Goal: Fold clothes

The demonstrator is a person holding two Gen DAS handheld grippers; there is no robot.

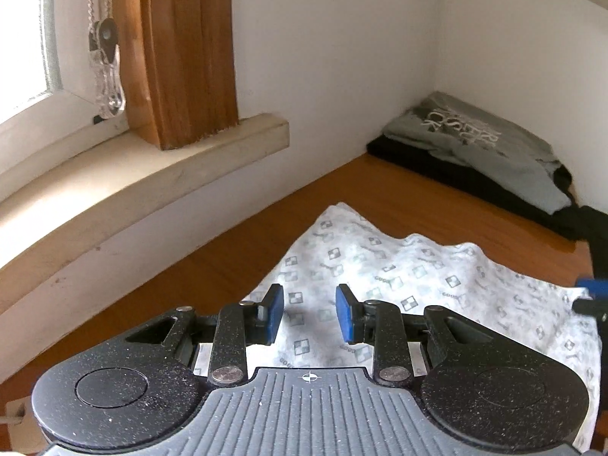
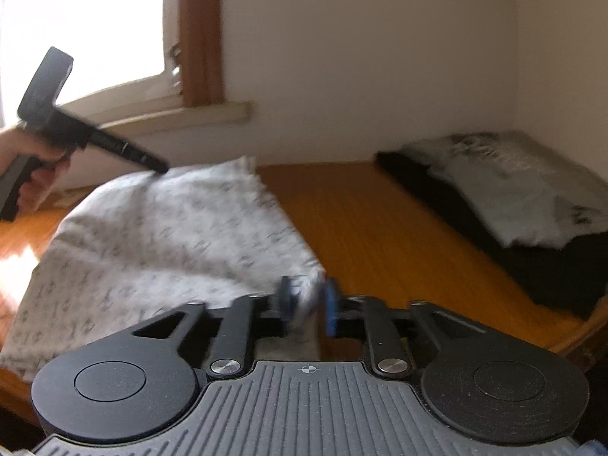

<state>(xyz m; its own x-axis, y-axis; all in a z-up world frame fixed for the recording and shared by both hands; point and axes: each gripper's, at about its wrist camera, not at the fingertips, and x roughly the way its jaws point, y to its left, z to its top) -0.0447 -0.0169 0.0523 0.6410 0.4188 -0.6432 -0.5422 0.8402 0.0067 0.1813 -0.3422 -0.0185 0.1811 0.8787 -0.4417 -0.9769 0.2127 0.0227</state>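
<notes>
A white cloth with a small grey print lies rumpled on the wooden table. My left gripper hangs just over its near part, open, with nothing between the blue pads. In the right wrist view that gripper reaches over the cloth's far left edge, held by a hand. My right gripper is at the cloth's right corner. The fabric sits between its jaws, which still stand apart. The view is blurred. One of its blue pads shows at the right edge of the left wrist view.
A folded grey T-shirt with white lettering rests on a black garment in the far right corner against the white walls. A window sill with an orange curtain runs along the left.
</notes>
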